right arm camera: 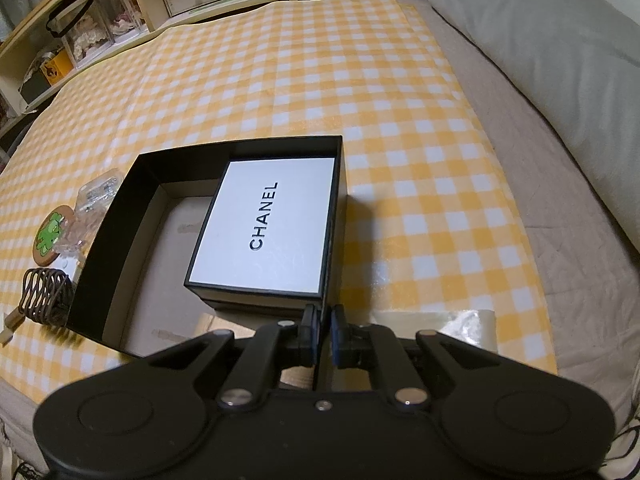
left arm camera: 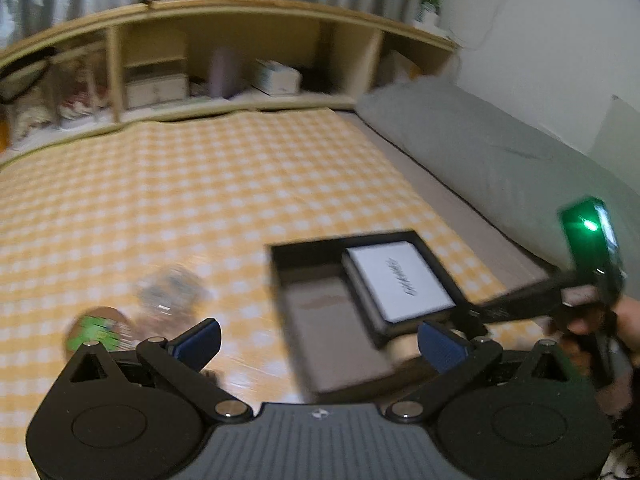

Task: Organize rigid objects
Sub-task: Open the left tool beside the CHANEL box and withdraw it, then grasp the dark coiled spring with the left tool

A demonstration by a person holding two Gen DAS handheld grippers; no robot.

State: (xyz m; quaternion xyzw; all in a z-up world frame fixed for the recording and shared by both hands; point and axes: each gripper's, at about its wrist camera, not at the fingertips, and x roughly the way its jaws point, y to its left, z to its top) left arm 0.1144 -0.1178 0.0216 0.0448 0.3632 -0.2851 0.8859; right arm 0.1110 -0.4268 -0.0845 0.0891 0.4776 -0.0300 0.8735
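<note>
An open black box [left arm camera: 304, 246] [right arm camera: 120, 200] lies on a yellow checked cloth [right arm camera: 400, 120]. A white Chanel box [left arm camera: 400, 280] [right arm camera: 264, 224] rests flat inside it, against the right wall. My right gripper [right arm camera: 324, 332] is shut on the near end of that right wall; in the left wrist view my right gripper [left arm camera: 472, 316] comes in from the right, held by a hand. My left gripper [left arm camera: 320, 342] hovers open over the box's near left side, with nothing between its blue pads [left arm camera: 200, 340]. A tan object [left arm camera: 400, 350] [right arm camera: 212, 324] shows partly at the box's near edge.
Left of the box lie a round coaster with a green figure [right arm camera: 50, 236] [left arm camera: 96, 332], a clear plastic item [right arm camera: 94, 200] [left arm camera: 172, 292] and a brown coiled piece [right arm camera: 44, 296]. A grey pillow [right arm camera: 540, 40] lines the right side. Wooden shelves [left arm camera: 240, 68] stand behind.
</note>
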